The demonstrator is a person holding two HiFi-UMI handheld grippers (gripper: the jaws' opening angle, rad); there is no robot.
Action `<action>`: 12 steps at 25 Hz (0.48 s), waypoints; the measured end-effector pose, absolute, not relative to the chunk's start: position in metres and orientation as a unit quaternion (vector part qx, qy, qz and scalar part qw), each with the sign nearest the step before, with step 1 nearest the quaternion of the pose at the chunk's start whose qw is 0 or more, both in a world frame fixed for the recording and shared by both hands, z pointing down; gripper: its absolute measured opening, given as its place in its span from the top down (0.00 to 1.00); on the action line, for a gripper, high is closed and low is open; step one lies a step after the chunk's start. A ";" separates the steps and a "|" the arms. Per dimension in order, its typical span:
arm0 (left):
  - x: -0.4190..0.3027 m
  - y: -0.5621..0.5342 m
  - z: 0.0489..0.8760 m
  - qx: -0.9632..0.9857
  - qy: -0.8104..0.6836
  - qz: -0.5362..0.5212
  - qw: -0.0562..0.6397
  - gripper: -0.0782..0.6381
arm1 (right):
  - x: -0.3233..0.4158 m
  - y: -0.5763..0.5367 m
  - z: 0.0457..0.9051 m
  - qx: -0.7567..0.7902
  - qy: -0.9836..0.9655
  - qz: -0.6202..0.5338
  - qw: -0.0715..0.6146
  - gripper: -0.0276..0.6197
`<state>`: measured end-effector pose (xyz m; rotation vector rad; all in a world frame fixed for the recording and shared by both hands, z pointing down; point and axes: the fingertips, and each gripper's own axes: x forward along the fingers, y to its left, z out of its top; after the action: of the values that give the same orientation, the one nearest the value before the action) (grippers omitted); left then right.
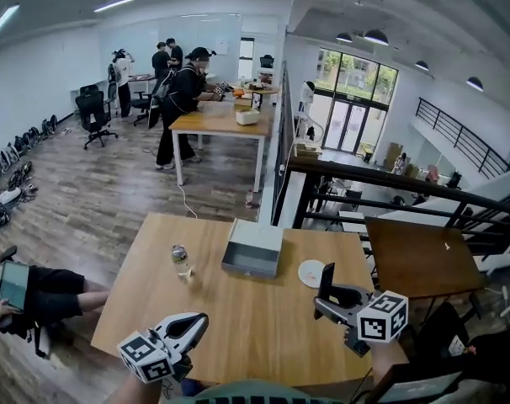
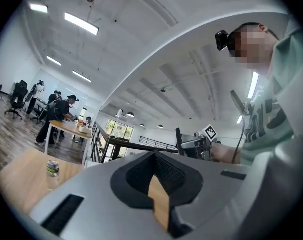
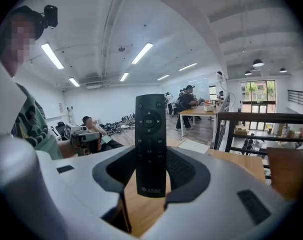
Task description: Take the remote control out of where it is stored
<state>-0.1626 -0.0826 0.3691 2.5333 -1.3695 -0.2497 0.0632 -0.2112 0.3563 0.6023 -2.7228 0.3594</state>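
Note:
The black remote control [image 1: 326, 281] stands upright between the jaws of my right gripper [image 1: 325, 303], above the right part of the wooden table [image 1: 238, 326]. In the right gripper view the remote control [image 3: 150, 144] fills the middle, buttons facing the camera, with the right gripper [image 3: 150, 171] shut on its lower half. An open grey box [image 1: 253, 247] lies at the table's far side. My left gripper [image 1: 198, 322] hovers over the table's near left edge, jaws together and nothing in them. In the left gripper view, the left gripper [image 2: 154, 156] points across the table.
A small bottle [image 1: 180, 259] stands left of the grey box, and a white disc [image 1: 311, 273] lies right of it. A darker table [image 1: 419, 259] and a black railing [image 1: 390, 183] are to the right. A person [image 1: 45, 293] sits on the floor at left; others stand at a far table [image 1: 217, 120].

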 end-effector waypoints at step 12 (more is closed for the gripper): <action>-0.094 -0.069 0.331 0.899 -0.426 -0.070 0.078 0.90 | 0.135 -0.154 0.320 0.233 -0.965 0.100 0.070 0.67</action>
<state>-0.0936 -0.0693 0.3313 2.6918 -1.2742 -0.2084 0.1347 -0.1536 0.3199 0.7018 -2.9018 0.3012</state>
